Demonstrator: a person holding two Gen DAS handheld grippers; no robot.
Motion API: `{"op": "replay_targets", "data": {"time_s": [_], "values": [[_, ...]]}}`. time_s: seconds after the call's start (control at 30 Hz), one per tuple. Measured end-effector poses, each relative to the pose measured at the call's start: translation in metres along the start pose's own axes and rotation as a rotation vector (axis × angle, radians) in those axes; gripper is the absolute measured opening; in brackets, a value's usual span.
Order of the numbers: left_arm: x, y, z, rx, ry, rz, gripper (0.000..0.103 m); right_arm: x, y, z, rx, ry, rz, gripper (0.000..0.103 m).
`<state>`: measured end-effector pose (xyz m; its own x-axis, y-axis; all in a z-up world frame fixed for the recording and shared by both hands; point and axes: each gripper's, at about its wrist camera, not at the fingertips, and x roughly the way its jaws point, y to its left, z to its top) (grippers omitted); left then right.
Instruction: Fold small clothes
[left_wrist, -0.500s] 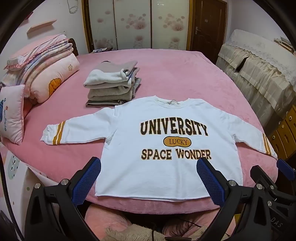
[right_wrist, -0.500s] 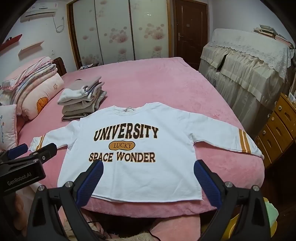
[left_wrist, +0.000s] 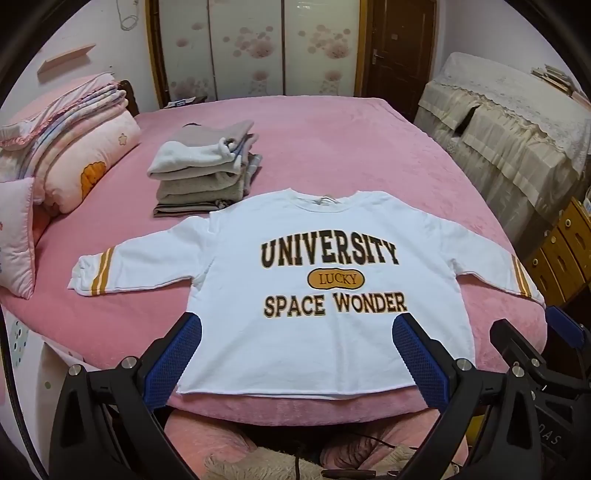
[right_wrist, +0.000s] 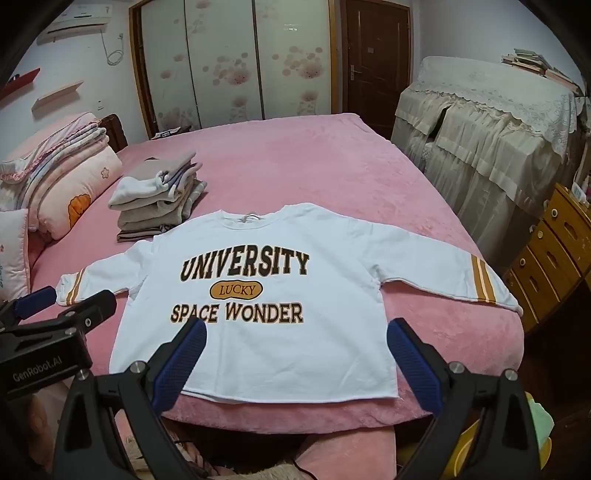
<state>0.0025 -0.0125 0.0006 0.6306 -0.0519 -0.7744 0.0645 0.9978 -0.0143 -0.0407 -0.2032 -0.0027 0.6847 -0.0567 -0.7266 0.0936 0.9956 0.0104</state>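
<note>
Both jaws wide apart w/ nothing between: left gripper and right gripper hover over the near hem of the white sweatshirt, lying flat face-up on the bed, sleeves running left-right, collar far, left gripper nearer left sleeve.

White sweatshirt spread flat, print up, both sleeves out, on pink bed. Stack of folded clothes just behind its left shoulder. Left gripper wide open above the hem, holding nothing. Right gripper partly visible at right edge.
</note>
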Motion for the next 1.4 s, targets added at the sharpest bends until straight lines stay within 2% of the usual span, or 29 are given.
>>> {"op": "replay_targets", "data": {"time_s": [0.6, 1.4], "values": [[0.001, -0.009, -0.006, 0.018, 0.014, -0.038, 0.103, -0.003, -0.007, -0.002, 0.014, -0.003, -0.008, 0.099], [0.002, -0.015, -0.013, 0.017, 0.029, -0.036, 0.103, -0.002, -0.010, -0.008, 0.008, 0.003, 0.002, 0.099]]}}
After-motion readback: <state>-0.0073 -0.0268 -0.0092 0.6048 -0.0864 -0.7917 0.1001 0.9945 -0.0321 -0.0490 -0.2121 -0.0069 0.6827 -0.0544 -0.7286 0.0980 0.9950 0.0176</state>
